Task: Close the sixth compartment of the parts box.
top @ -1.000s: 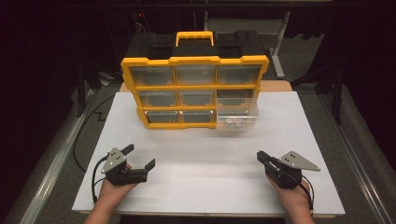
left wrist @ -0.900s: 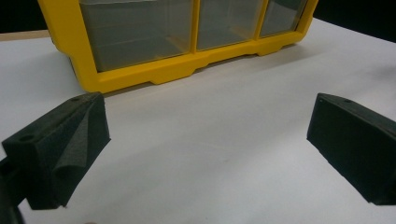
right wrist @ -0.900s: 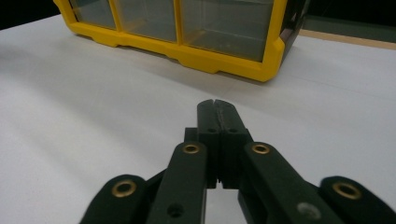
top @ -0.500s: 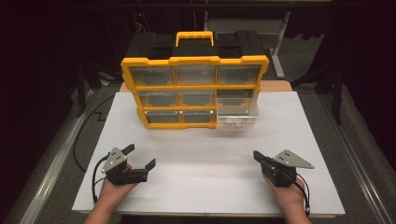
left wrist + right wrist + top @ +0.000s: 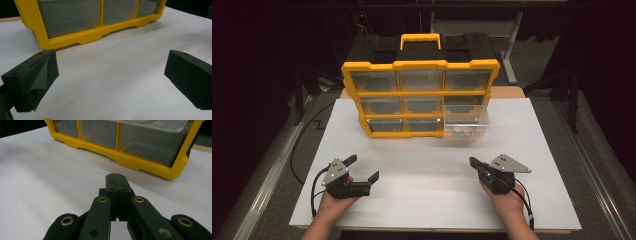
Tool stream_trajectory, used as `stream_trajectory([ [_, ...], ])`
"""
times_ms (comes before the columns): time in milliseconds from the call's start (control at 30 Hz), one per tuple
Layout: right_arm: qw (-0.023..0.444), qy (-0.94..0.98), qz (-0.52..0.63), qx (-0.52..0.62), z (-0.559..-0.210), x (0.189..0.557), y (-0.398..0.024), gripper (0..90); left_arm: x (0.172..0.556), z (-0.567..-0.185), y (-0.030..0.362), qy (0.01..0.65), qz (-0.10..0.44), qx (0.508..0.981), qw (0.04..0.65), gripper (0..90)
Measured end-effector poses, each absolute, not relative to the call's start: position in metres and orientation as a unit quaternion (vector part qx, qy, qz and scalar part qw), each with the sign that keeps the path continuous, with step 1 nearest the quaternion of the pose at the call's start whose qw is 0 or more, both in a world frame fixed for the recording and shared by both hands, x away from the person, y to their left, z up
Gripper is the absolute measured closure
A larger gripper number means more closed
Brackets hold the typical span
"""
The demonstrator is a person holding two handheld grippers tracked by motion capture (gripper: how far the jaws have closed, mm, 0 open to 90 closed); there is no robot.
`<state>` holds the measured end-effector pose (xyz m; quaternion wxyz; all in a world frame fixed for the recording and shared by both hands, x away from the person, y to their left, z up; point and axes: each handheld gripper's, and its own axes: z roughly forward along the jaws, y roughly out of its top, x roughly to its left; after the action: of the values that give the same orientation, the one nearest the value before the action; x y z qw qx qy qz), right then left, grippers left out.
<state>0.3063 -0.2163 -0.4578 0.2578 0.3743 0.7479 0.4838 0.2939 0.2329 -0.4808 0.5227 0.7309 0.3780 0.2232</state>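
Right gripper (image 5: 473, 162) sat near the board's (image 5: 422, 200) front edge, jaws pressed together, empty. Left gripper (image 5: 362, 167) was spread wide, empty. Pulled-out drawer (image 5: 466, 126) sat bottom right of the yellow organizer (image 5: 419, 95), well apart. Risk: closed jaws could shove the drawer skewed or jam it.

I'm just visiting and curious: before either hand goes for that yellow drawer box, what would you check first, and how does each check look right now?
1. Pulled-out drawer at the lower right of the yellow organizer is reachable: ok, it sticks out toward the person.
2. Right gripper ready to grasp: not ok, its jaws are shut with nothing between them.
3. Left gripper ready to grasp: ok, jaws stand wide open and empty.
4. White table between grippers and organizer free of obstacles: ok.
5. Drawer contents: cannot tell, only pale small items show through the clear plastic.
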Motion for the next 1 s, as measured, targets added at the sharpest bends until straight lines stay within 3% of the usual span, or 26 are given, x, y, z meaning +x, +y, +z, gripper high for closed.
stream_trajectory([
  [1000,0.301,0.711,0.517,0.371,-0.406,0.325,-0.192,90.0,0.293,-0.481,0.231,0.373,0.221,0.733,0.524,0.5],
])
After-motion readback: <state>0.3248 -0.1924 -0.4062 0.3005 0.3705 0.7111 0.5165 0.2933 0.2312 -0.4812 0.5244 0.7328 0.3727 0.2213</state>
